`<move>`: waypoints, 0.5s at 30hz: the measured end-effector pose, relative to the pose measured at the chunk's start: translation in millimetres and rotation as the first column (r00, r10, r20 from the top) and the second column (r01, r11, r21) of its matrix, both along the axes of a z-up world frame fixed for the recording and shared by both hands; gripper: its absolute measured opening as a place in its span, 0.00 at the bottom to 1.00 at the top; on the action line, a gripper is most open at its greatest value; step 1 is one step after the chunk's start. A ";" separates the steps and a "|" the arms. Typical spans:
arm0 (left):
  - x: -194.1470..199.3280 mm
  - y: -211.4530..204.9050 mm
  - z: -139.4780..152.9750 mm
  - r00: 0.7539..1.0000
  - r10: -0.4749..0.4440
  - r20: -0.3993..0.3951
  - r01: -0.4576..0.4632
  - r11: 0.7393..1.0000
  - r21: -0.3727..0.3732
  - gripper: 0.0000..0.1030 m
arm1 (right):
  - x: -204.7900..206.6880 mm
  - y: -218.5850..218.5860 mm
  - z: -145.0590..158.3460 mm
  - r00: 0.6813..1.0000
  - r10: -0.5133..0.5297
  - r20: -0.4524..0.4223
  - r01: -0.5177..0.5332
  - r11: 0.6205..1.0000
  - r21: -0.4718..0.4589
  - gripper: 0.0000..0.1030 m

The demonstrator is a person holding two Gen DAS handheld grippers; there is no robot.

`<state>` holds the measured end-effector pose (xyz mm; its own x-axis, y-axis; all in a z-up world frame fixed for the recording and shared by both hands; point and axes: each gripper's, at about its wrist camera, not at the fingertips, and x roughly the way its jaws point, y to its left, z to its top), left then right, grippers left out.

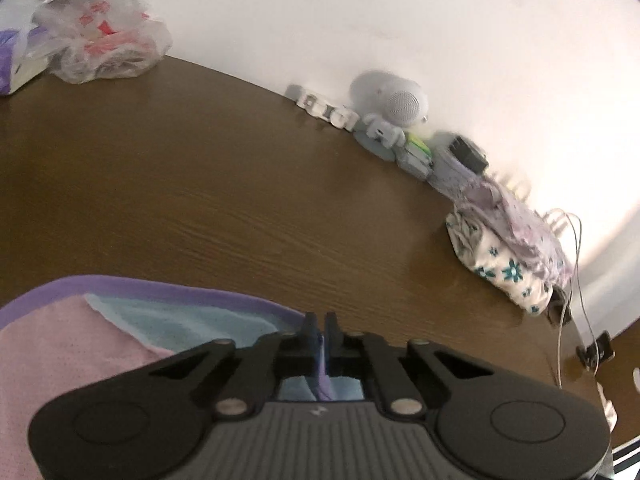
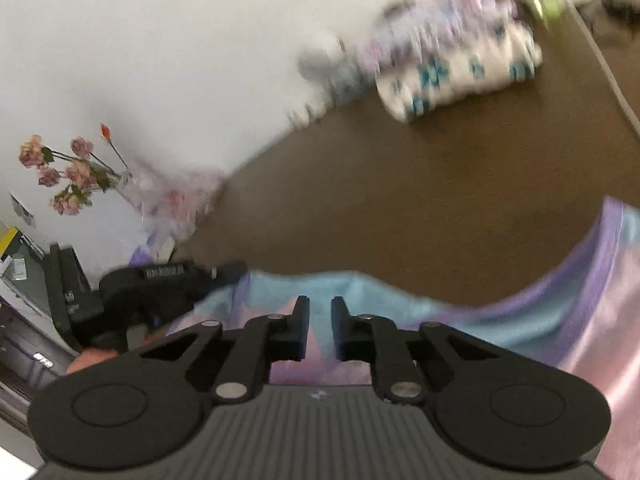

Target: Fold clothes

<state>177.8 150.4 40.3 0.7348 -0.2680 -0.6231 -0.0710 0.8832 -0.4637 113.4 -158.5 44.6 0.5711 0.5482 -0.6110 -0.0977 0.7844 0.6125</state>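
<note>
My left gripper (image 1: 322, 322) is pinched tight on the purple edge of a pink, blue and purple garment (image 1: 72, 344) that lies at the near side of a brown wooden table (image 1: 224, 184). My right gripper (image 2: 320, 306) hovers over the same garment with its jaws a narrow gap apart, gripping nothing. A folded flowered cloth (image 1: 500, 264) sits by the white wall (image 1: 400, 20), well apart from the garment. A plastic bag (image 1: 100, 40) rests at the table's far left corner.
</note>
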 end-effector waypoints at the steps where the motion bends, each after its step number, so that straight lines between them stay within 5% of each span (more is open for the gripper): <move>1: -0.9 2.2 -1.6 1.000 0.012 0.004 -0.012 1.000 -0.013 0.00 | -0.7 -1.2 0.3 1.000 -0.001 -0.003 0.001 1.000 0.007 0.10; 4: -3.9 7.0 -2.6 0.998 0.055 0.017 -0.055 0.998 -0.003 0.00 | -2.9 -4.7 1.2 1.000 -0.005 -0.010 0.006 1.000 0.027 0.16; 7: -3.2 6.9 -3.1 0.999 0.028 0.024 -0.028 0.999 -0.016 0.00 | -5.2 -8.3 2.2 1.000 -0.009 -0.018 0.010 0.999 0.047 0.39; 10: -3.1 1.7 -3.4 0.999 -0.001 0.034 0.002 1.000 -0.006 0.04 | -1.1 -6.9 -0.3 0.999 -0.008 -0.042 0.010 0.999 0.053 0.39; 12: -2.4 -2.2 -4.8 0.999 -0.019 0.034 0.018 1.000 0.010 0.08 | 1.9 -5.6 -6.3 0.999 -0.031 -0.035 0.033 0.997 0.076 0.34; 14: -2.3 -5.3 -6.5 0.999 -0.019 0.033 0.017 0.999 0.034 0.04 | 3.7 -4.9 -12.5 0.998 -0.057 -0.016 0.059 0.992 0.108 0.03; 15: -2.7 -5.6 -7.2 0.999 -0.013 0.035 0.012 0.999 0.045 0.02 | 4.6 -4.6 -15.6 0.997 -0.071 -0.007 0.071 0.990 0.125 0.03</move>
